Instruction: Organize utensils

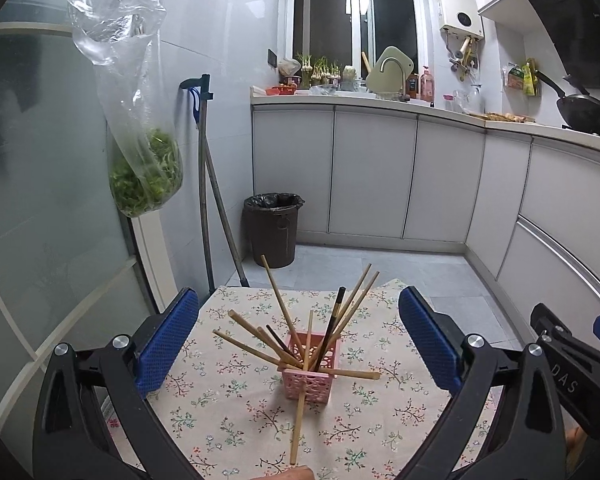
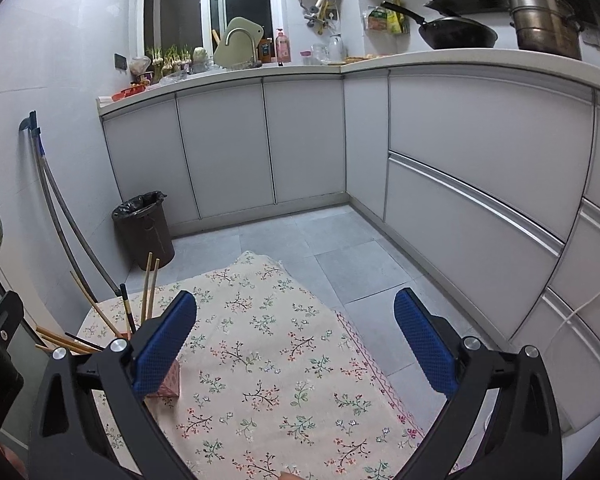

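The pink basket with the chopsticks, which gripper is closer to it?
Left. The left gripper is open with the pink basket straight ahead between its fingers. The right gripper is open too, off to the basket's right, facing bare tablecloth.

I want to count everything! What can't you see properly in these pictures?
- Holder: right view, mostly hidden behind the right tongs' finger.
- Sticks' lower ends: left view, hidden inside the holder.
- Right tongs: left view, cut off by the edge.
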Demonstrator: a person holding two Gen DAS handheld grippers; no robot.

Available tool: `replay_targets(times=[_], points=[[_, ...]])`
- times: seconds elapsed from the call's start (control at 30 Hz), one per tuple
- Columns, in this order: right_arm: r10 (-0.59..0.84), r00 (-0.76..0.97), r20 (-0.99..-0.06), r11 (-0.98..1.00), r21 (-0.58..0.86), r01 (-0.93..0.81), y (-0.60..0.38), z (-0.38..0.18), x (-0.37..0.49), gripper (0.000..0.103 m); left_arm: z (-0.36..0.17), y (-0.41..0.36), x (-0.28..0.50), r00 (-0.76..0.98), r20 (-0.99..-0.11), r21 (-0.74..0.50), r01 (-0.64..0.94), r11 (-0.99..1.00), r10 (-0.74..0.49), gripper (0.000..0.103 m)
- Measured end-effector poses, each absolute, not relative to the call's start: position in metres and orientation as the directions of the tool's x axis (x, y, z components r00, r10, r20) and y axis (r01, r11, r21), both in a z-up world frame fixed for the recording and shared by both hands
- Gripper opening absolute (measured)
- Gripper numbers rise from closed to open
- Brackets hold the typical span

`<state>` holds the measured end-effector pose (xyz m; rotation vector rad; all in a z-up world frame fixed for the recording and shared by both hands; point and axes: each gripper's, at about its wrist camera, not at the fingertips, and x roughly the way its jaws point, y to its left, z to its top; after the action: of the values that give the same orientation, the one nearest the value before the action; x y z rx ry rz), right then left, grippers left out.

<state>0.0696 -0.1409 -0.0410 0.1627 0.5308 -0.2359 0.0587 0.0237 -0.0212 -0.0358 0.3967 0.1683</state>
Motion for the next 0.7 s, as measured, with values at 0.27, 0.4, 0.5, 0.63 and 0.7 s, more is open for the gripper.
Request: replay_targets(times=[0.27, 0.4, 0.5, 0.63, 0.7], points=[[-0.178, 0.833, -0.523, 0.96, 0.093, 0.264, -0.1422, -0.0433, 0.0716, 0.096, -0.0214, 0.0209, 0.0593, 0.908, -0.387, 0.0, -0.175, 0.985, 0.161, 0.096], [-0.181, 0.835, -0.519, 0.961, 0.088, 0.263, -0.1406, -0.0435, 0.0706, 0.096, -0.022, 0.0211, 0.06, 0.905, -0.392, 0.004, -0.177, 0.984, 0.164, 0.096], [-0.179, 0.84, -0.511, 0.962, 0.09, 0.259, -0.1391, -0.042, 0.0689, 0.096, -0.0256, 0.0199, 0.0621, 0.898, -0.409, 0.014, -0.17, 0.985, 0.161, 0.096], [-0.172, 0.845, -0.507, 0.965, 0.084, 0.247, -0.1357, -0.0402, 0.0654, 0.096, -0.0267, 0.0207, 0.0639, 0.896, -0.411, 0.016, -0.178, 0.984, 0.169, 0.096], [-0.17, 0.843, -0.51, 0.966, 0.083, 0.245, -0.1349, -0.0403, 0.0646, 0.096, -0.0263, 0.021, 0.0641, 0.896, -0.41, 0.017, -0.182, 0.983, 0.173, 0.096]])
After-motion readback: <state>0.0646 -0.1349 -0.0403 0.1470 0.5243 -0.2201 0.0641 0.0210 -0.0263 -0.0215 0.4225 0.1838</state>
